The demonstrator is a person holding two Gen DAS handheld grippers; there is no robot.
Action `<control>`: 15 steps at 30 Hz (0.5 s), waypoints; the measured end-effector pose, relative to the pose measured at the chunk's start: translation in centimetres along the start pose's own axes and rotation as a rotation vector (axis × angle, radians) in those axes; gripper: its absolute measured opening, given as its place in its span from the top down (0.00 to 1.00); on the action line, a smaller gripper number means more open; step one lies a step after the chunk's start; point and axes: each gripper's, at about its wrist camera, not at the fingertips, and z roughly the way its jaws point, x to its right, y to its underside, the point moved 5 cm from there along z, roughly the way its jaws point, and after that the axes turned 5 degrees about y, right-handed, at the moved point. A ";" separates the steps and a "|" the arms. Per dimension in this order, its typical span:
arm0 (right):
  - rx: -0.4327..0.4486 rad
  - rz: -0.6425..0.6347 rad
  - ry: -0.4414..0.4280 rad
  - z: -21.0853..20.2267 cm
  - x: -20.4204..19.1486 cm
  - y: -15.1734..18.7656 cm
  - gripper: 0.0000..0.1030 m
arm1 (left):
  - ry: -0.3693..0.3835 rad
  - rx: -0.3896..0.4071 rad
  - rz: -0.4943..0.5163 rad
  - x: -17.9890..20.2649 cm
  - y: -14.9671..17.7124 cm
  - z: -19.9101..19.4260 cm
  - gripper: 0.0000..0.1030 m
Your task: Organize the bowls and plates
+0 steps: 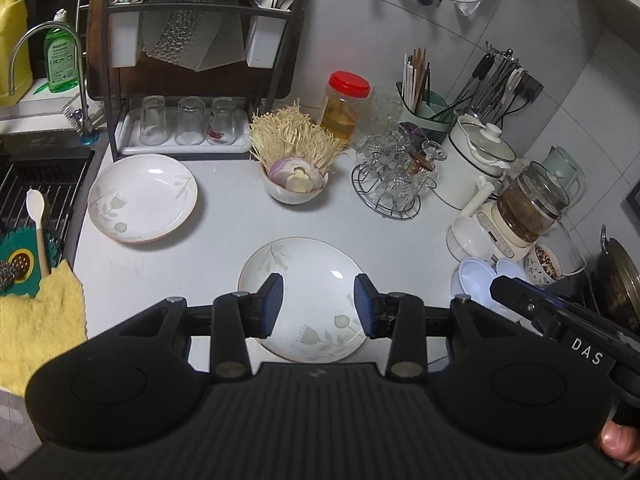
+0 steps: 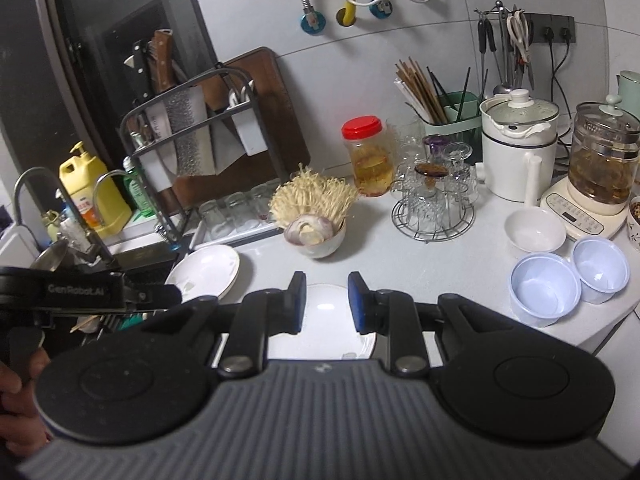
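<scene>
Above the near edge of the white desk (image 1: 224,204), the left tongs (image 1: 319,306) hang with blue pads apart and nothing between them. The right tongs (image 2: 323,302) stand likewise released, at a narrower gap, empty.

Directly below both tongs, a round white ceramic plate with a grey floral print (image 1: 316,280) lies flat on the desk. A second floral plate of the same kind (image 1: 143,197) lies to the left, near the sink rack (image 1: 44,184); in the right wrist view it appears to rest on another plate.

Behind the plates, a white bowl filled with enoki mushrooms and a halved onion (image 1: 295,188) stands upright. At the right, two pale blue plastic bowls (image 2: 568,280) stand side by side, touching, with a small white ceramic bowl (image 2: 534,235) just behind them.
</scene>
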 end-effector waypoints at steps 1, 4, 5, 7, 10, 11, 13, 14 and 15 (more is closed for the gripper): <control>-0.002 -0.007 -0.005 -0.2 0.0 0.2 0.74 | -0.001 -0.002 -0.009 0.1 0.4 0.0 0.57; 0.001 -0.041 -0.025 -0.5 -0.2 0.5 0.74 | -0.020 0.012 -0.020 0.3 1.2 -0.4 0.57; 0.000 -0.051 -0.033 -0.7 -0.2 0.7 0.74 | -0.028 0.014 -0.024 0.3 1.5 -0.6 0.57; -0.006 -0.054 -0.051 -0.8 -0.2 0.9 0.74 | -0.037 0.015 -0.048 0.2 1.9 -1.1 0.57; -0.008 -0.066 -0.085 -1.0 -0.4 1.3 0.74 | -0.085 0.024 -0.051 -0.2 2.9 -2.0 0.57; -0.008 -0.074 -0.096 -1.1 -0.6 1.4 0.74 | -0.094 0.026 -0.056 -0.4 3.3 -2.2 0.57; -0.007 -0.094 -0.123 -1.2 -1.0 1.9 0.74 | -0.114 0.024 -0.079 -1.0 4.3 -2.6 0.57; -0.009 -0.114 -0.138 -1.2 -1.3 2.2 0.74 | -0.122 0.026 -0.085 -1.2 4.8 -2.6 0.57; -0.014 -0.134 -0.147 -1.2 -1.6 2.6 0.74 | -0.133 0.023 -0.089 -1.3 5.3 -2.5 0.57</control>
